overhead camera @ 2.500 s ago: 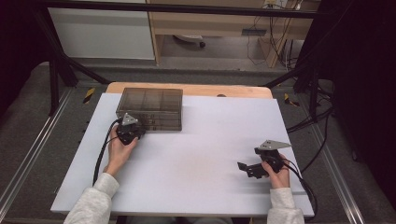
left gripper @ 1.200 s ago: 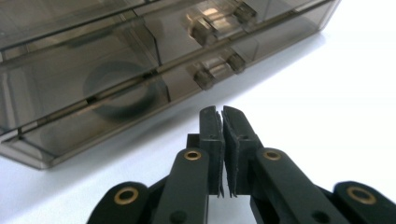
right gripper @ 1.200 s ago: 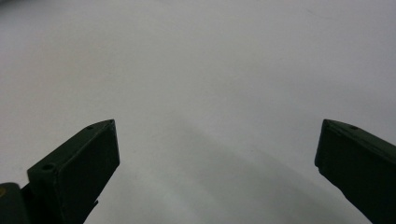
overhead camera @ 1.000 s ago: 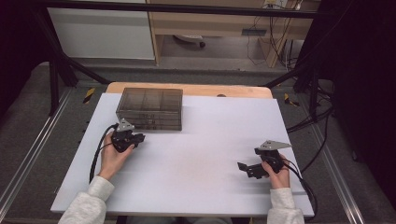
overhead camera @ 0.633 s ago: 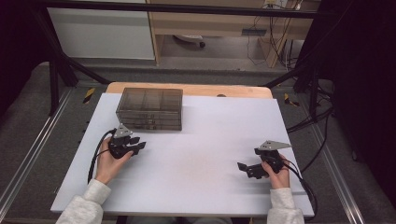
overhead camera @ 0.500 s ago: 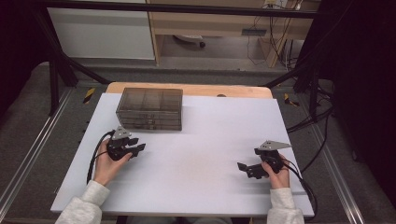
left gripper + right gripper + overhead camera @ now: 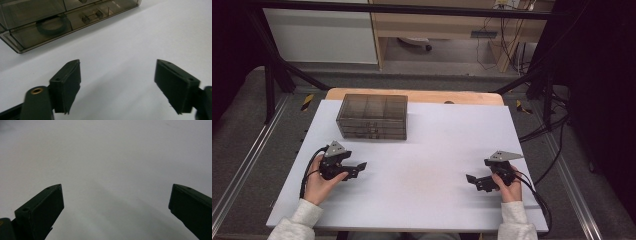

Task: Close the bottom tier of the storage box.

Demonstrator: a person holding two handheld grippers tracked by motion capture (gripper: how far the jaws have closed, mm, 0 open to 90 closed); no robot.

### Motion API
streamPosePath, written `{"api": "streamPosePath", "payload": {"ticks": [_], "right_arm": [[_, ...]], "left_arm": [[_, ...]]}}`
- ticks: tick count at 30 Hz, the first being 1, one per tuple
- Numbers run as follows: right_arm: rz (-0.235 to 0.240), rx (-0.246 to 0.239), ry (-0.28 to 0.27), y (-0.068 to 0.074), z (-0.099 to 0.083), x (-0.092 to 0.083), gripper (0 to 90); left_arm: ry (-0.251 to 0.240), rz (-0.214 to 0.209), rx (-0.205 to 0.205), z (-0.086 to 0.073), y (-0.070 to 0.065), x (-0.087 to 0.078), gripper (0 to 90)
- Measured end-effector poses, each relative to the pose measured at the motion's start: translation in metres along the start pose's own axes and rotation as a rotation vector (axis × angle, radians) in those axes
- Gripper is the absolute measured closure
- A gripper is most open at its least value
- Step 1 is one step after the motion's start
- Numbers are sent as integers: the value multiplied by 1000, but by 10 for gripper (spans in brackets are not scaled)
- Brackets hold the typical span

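Your left gripper [image 7: 357, 169], jaws just opened with nothing between them, sits near the shut drawer box [image 7: 372, 116] at the table's [image 7: 437, 150] far left, while your right gripper [image 7: 475, 181] rests open and empty, well apart, so the work looks finished.

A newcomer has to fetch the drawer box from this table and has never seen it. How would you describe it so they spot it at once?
Start at the white table. At its far left, ahead of the left gripper, stands the drawer box. It is a low organiser of smoky see-through plastic with shallow drawers, one holding a dark ring. Everything else on the table is a black hand-held gripper.
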State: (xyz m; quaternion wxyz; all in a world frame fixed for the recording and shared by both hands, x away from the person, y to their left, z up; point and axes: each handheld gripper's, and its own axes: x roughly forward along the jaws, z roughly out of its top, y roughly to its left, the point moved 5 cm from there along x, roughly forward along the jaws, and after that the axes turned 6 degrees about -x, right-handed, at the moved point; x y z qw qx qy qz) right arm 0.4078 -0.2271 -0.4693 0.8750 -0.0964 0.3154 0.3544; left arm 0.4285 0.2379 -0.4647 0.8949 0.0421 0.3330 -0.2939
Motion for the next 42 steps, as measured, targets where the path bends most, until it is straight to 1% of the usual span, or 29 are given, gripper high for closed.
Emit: {"api": "streamPosePath", "payload": {"ticks": [4, 5, 8, 11, 15, 19, 22, 25, 29, 35, 37, 39, 42], "right_arm": [[1, 1, 0, 0, 0, 0, 4], [1, 1, -1, 0, 0, 0, 4], [2, -1, 2, 0, 0, 0, 4], [2, -3, 4, 0, -1, 1, 4], [3, -5, 3, 1, -1, 1, 4], [4, -7, 3, 1, -1, 1, 4], [3, -11, 3, 0, -1, 1, 4], [4, -8, 7, 1, -2, 0, 4], [3, -11, 9, 1, -3, 1, 4], [3, -8, 18, 1, -4, 2, 4], [4, -7, 16, 1, -4, 2, 4], [5, -6, 16, 1, -4, 2, 4], [4, -9, 16, 1, -4, 1, 4]], "left_arm": [[-16, -23, 3, -4, -2, -4, 130], [-15, -27, 9, -5, -2, -5, 112], [-17, -20, 30, -9, -2, -8, 89], [-20, -18, 24, -12, 0, -11, 68], [-15, -10, 20, -18, 6, -15, 56], [-22, -5, 11, -23, 10, -20, 55], [-16, 2, 14, -27, 14, -22, 54], [-17, 3, 19, -29, 15, -23, 54], [-16, 5, 12, -30, 17, -23, 54], [-4, 5, 21, -32, 16, -22, 54], [-1, 5, 16, -34, 17, -21, 54], [6, 8, 20, -34, 18, -21, 54], [-1, 9, 14, -34, 18, -22, 54]]}}
